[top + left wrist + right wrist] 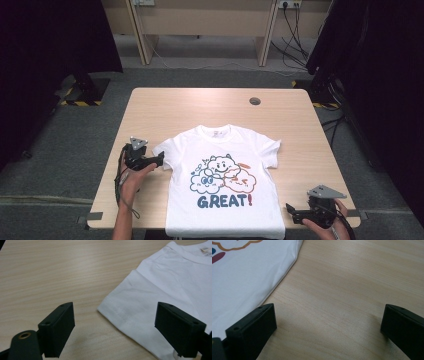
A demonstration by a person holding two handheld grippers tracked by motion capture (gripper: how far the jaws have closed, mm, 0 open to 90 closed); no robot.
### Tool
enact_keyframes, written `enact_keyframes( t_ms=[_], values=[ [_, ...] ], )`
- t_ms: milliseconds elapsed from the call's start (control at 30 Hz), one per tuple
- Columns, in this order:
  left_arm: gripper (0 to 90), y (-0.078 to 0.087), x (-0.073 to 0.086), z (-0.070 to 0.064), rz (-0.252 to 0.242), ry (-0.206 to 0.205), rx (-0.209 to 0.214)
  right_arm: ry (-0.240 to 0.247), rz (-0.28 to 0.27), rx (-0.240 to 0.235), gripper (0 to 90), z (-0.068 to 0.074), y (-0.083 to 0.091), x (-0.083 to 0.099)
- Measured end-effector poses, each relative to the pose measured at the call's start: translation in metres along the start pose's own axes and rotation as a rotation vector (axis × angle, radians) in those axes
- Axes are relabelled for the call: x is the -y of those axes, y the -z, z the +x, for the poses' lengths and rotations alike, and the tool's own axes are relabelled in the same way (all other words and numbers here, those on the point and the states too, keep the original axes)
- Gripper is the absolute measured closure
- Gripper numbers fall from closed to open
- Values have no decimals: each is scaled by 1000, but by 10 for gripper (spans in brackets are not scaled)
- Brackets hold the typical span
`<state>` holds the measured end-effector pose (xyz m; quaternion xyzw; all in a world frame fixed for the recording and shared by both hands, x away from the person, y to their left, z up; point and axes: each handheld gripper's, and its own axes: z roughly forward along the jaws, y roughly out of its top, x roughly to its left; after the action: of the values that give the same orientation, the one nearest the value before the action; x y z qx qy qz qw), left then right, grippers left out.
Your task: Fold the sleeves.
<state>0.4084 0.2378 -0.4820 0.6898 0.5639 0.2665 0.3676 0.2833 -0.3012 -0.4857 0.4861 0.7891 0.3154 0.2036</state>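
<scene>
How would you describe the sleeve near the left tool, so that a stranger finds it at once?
On the light wooden table lies a white T-shirt with cartoon clouds and the word GREAT!, spread flat, collar far from the person. Its short sleeve points toward the open left tool; unlike the opposite sleeve, it has black jaws right beside its hem.

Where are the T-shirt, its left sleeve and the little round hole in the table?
T-shirt (225,172): high view, on the cartoon print on the chest.
Sleeve (130,302): left gripper view, on the white cloth near the hem.
Round hole (255,101): high view, on the dark grommet at the table's far side.
</scene>
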Motion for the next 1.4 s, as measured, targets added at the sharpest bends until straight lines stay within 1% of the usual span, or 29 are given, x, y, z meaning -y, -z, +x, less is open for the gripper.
enact_keyframes(
  t_ms=[233, 333, 400, 467, 533, 600, 667, 733, 800, 933, 1033, 1133, 1267, 1400],
  values=[
    [169, -8, -1, 0, 6, -22, 7, 0, -1, 0, 2, 0, 0, 0],
    [199, -11, 1, 0, 10, -32, 10, 1, -3, 0, 2, 0, 0, 0],
    [221, -12, 2, 0, 18, -29, 17, 1, -3, 0, 2, 0, -1, 0],
    [254, -12, 2, 0, 17, -36, 27, 3, -4, 1, 2, 0, -1, 0],
    [341, -12, 2, -1, 23, -44, 24, 1, -4, 0, 2, 0, -1, 0],
    [394, -13, 2, -3, 42, -62, 28, 2, -5, 0, 2, 0, -1, 0],
    [439, -13, 2, -4, 37, -73, 34, 1, -5, 0, 2, 1, -1, 0],
    [489, -12, 2, -4, 39, -70, 54, 1, -5, 1, 2, 1, -1, 0],
    [550, -12, 3, -3, 35, -60, 53, 1, -4, 1, 2, 1, -1, 0],
    [658, -11, 3, -3, 32, -61, 69, -1, -4, 1, 2, 1, -1, 0],
    [730, -11, 3, -6, 28, -67, 70, 3, -5, 0, 2, 1, -1, 0],
    [775, -11, 3, -9, 22, -69, 62, 3, -4, 0, 2, 1, -1, -1],
    [796, -6, -1, -11, 12, -75, 68, 3, -4, 0, 2, 1, -1, -1],
    [821, 1, -7, -13, -21, -70, 71, 4, -5, 0, 2, 1, -1, -1]
  ],
)
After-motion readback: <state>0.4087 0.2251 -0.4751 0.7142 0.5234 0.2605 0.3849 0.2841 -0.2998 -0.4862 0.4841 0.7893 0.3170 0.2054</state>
